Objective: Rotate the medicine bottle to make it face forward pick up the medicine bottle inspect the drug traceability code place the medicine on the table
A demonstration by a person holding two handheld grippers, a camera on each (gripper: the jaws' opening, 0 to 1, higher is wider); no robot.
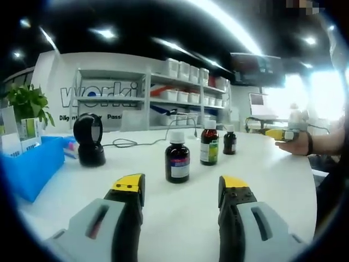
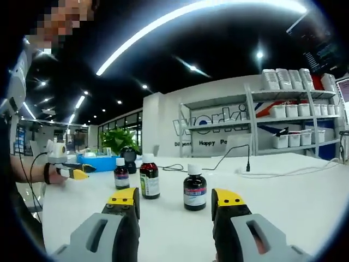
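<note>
Three dark medicine bottles with white caps stand in a row on the white table (image 1: 163, 218). In the left gripper view the nearest bottle (image 1: 177, 158) has a white and purple label, the middle bottle (image 1: 209, 143) a green label, and the far bottle (image 1: 229, 140) is small. My left gripper (image 1: 181, 188) is open, just short of the nearest bottle. My right gripper (image 2: 175, 199) is open too, in front of the first bottle (image 2: 194, 188), with the green-label bottle (image 2: 149, 177) and small bottle (image 2: 121, 173) to its left. Nothing is held.
A black scanner stand (image 1: 89, 140) and a blue bin (image 1: 32, 166) sit left of the bottles, with a black cable (image 1: 125, 143) behind. A hand holds the other gripper (image 1: 283, 134) at the table's right edge. Shelves with white boxes (image 1: 185, 82) line the back wall.
</note>
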